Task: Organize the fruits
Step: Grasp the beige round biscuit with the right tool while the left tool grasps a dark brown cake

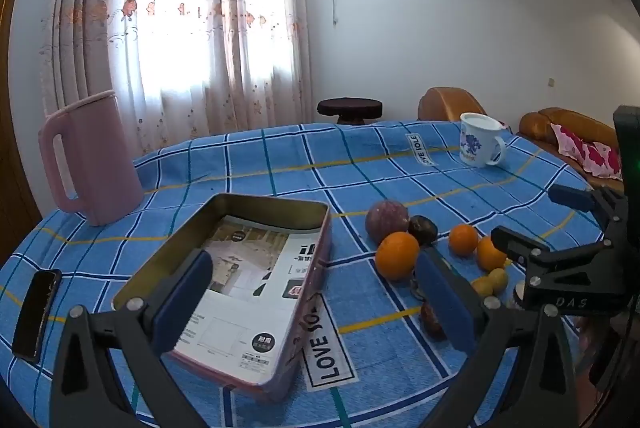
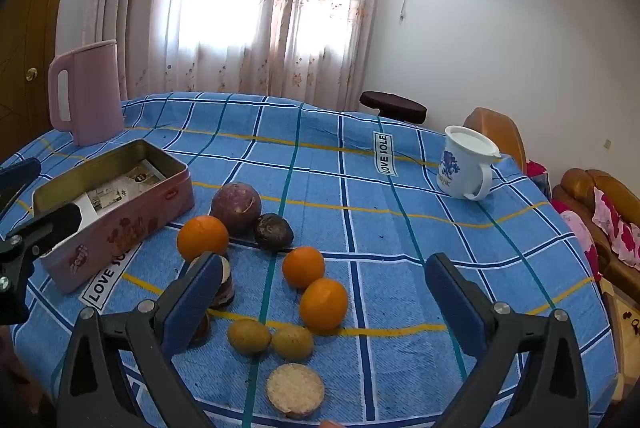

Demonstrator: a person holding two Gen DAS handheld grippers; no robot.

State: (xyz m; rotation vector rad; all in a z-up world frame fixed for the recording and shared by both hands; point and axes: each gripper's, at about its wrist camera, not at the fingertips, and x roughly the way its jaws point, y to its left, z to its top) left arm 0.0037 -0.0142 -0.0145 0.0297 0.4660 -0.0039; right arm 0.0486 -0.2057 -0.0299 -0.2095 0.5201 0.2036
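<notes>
Round, firm, probably slick oranges (image 2: 323,304) lie loose right of the open pink rectangular tin (image 2: 120,195); grip across their middles. Left gripper (image 1: 316,302) and right gripper (image 2: 324,302) gape wide, empty.

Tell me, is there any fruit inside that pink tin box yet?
No, the pink tin box holds only a printed paper sheet, and the oranges sit outside it on the blue tablecloth.

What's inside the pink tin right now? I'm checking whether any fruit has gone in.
Only a printed paper sheet lies in the pink tin; no fruit shows. The left claw's finger covers part of the floor, and what lies under the sheet can't be seen.
</notes>
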